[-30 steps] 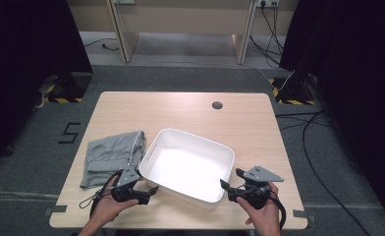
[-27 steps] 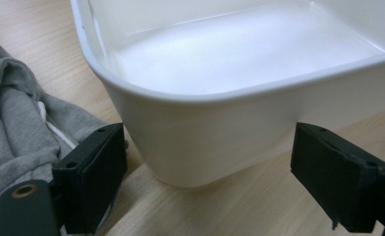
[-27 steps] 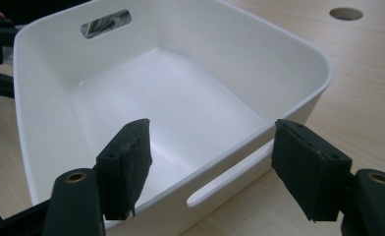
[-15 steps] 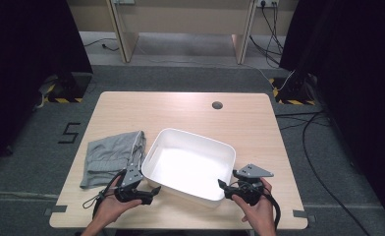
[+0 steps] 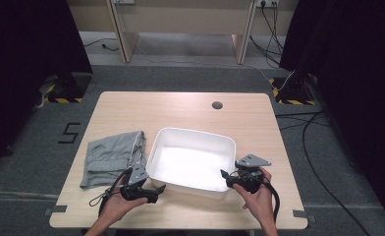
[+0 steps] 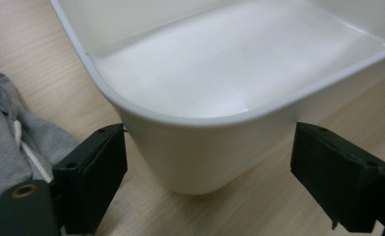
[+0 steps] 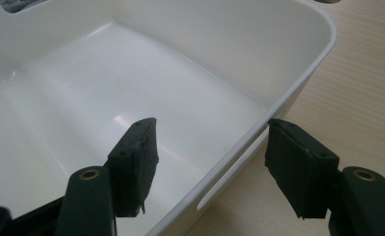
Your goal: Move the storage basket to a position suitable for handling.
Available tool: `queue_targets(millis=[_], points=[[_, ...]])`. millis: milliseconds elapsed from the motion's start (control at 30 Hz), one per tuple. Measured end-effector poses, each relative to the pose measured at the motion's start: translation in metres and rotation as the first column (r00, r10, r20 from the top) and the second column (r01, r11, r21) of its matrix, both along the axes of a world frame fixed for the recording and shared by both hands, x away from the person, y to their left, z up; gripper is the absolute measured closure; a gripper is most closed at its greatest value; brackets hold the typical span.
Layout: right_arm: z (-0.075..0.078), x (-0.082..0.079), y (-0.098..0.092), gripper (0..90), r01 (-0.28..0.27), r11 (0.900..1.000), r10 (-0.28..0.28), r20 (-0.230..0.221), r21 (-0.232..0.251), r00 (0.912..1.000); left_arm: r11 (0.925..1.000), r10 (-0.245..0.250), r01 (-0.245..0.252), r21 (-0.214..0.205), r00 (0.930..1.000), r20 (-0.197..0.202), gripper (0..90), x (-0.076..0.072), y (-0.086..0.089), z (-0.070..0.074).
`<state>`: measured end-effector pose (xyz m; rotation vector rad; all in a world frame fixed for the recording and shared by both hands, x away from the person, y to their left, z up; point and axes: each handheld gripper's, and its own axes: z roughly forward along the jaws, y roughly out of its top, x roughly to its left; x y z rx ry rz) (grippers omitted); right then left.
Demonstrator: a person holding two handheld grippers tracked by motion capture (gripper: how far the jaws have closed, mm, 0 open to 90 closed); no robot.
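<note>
- Claws first, nearest me: my right claw (image 5: 225,175) has one jaw inside the white tub (image 5: 190,160) and one outside, straddling its near right wall. The jaws have just been closing, but they stand apart from the plastic on both sides, so nothing is gripped yet.
- My left claw (image 5: 158,188) sits wide apart at the tub's near left corner, which bulges between the two jaws in the left gripper view without touching either (no hold there either).
- Tub itself: it rests flat on the bench (image 5: 259,123), towards my side, and is empty.
- Handling, as I judge it: thin moulded plastic, light and stiff, with glossy walls that could slip under a weak pinch. The rolled rim (image 7: 298,81) looks the best place to clamp, just above the slot handle (image 7: 225,189) in the right wall.
- A corner is a poor seat for flat pads, so my left claw would do better on a straight stretch of rim.
- Left of the tub lies a grey garment (image 5: 113,156), soft and folded, its edge just beside the tub wall.
- Farther off, a cable hole (image 5: 217,105) in the bench top.
</note>
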<state>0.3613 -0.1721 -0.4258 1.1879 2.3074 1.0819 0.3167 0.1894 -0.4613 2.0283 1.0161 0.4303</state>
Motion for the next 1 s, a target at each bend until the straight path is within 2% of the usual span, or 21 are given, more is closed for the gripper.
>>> queue_targets(millis=[33, 67, 233, 367, 500, 633, 667, 1000], points=[[0.0, 0.0, 0.0, 37.7, 0.0, 1.0, 0.0, 0.0, 0.0, 1.0, 1.0, 0.0, 0.0, 0.0, 1.0, 0.0, 13.9, 0.0, 0.0, 0.0], [-0.001, 0.009, 0.0, 37.4, 0.004, 1.0, -0.004, 0.001, 0.009, 1.0, 1.0, 0.007, -0.007, -0.002, 1.0, 0.005, 13.9, 0.001, -0.002, 0.0], [0.004, 0.022, 0.006, 36.2, 0.015, 0.9997, -0.015, 0.014, -0.019, 0.9998, 0.9996, 0.028, -0.028, -0.004, 0.9995, 0.01, 13.5, 0.005, -0.005, 0.001], [0.005, 0.039, 0.015, 34.9, 0.021, 0.9976, -0.02, 0.029, -0.065, 0.9994, 0.9989, 0.046, -0.046, 0.0, 0.9989, 0.007, 14.1, 0.016, -0.005, 0.004], [0.005, 0.046, 0.018, 34.9, 0.033, 0.9973, -0.032, 0.023, -0.066, 0.9992, 0.9986, 0.052, -0.052, -0.004, 0.9986, -0.005, 14.2, 0.024, -0.006, 0.005], [0.004, 0.056, 0.019, 35.0, 0.045, 0.9955, -0.042, 0.033, -0.084, 0.9986, 0.9981, 0.061, -0.061, 0.01, 0.998, -0.014, 14.1, 0.034, -0.011, 0.007], [0.004, 0.06, 0.018, 35.0, 0.051, 0.9936, -0.048, 0.034, -0.101, 0.9983, 0.9978, 0.064, -0.064, 0.015, 0.9979, -0.011, 14.1, 0.039, -0.014, 0.009], [0.001, 0.079, 0.01, 35.3, 0.075, 0.994, -0.071, 0.051, -0.08, 0.9962, 0.9958, 0.092, -0.092, -0.002, 0.9957, -0.017, 14.3, 0.06, -0.022, 0.012]])
